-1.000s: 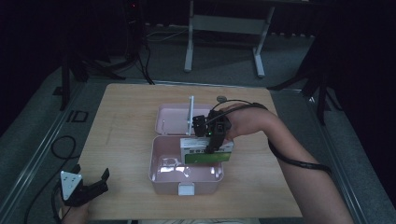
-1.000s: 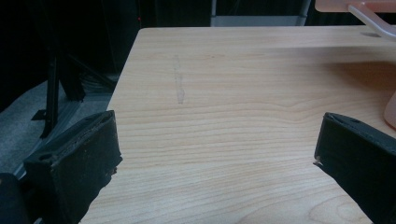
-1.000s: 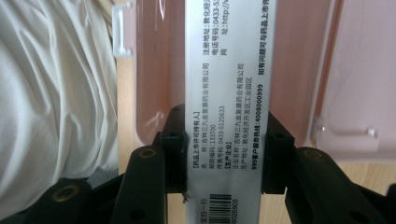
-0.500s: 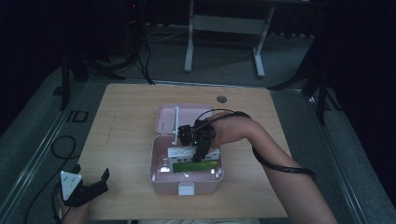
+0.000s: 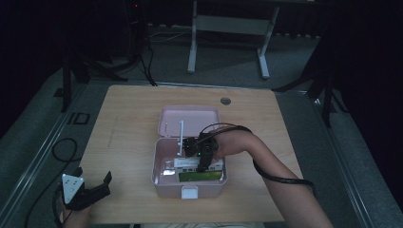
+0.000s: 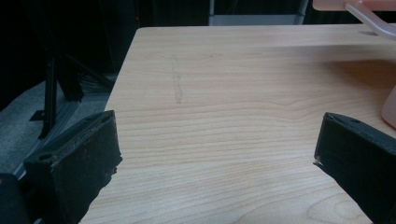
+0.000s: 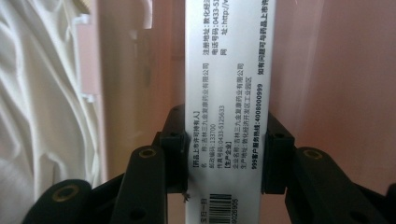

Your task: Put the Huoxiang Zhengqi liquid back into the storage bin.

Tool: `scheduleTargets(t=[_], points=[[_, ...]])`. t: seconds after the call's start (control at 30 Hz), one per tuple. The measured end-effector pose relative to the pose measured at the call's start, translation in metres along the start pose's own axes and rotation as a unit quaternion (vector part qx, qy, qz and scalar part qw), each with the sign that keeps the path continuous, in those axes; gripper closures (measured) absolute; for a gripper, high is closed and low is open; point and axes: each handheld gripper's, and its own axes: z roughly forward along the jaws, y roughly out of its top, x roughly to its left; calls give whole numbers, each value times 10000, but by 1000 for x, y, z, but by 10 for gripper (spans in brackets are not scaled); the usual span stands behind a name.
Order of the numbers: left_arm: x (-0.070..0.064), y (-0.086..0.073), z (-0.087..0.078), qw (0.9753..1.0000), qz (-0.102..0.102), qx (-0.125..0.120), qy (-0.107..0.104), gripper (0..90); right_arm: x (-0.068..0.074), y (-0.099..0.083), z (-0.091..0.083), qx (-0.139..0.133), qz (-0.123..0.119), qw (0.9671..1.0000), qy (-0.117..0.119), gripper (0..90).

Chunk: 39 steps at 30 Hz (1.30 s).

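Inside pink box [image 5: 164, 175] — right gripper [image 5: 203, 164] jaws clamped on white carton [image 7: 228, 116], left gripper [image 5: 90, 192] jaws apart.

Your left gripper [image 5: 95, 187] is black, with a grey three-cornered plate [image 5: 69, 186] on top, dotted with small dark holes. Its two jaws are blocky, matte, worn at the edges. Your right gripper [image 7: 224, 154] is black too, its linkage arms carrying brass-coloured pivot holes. A black cable [image 5: 280, 178] loops around your bare right forearm [image 5: 280, 183] just behind that gripper.
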Motion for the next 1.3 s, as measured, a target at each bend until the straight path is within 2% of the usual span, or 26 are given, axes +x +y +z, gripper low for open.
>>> scheduleTargets(t=[0.23,0.53,0.67,0.8,0.97,1.1,1.2,1.3], points=[[0,0,0,10000,1,10,-3,3,-1,-2,19,-100,30,9999,42,616],[0,0,0,10000,4,15,-6,3,1,-6,41,-2,70,10000,20,615],[0,0,0,10000,5,18,-12,3,3,-4,51,94,75,9999,-69,614],[0,0,0,10000,0,18,-15,3,1,-8,55,-61,122,9999,90,605],[0,0,0,10000,3,19,-6,3,1,-12,45,-243,136,9993,261,515],[0,0,0,10000,12,29,-3,3,3,-15,36,-245,124,9995,131,460],[0,0,0,10000,-5,22,-7,3,2,-21,23,-450,117,9989,86,418],[0,0,0,10000,-9,27,-11,3,2,-27,7,-786,112,9968,-49,370]])
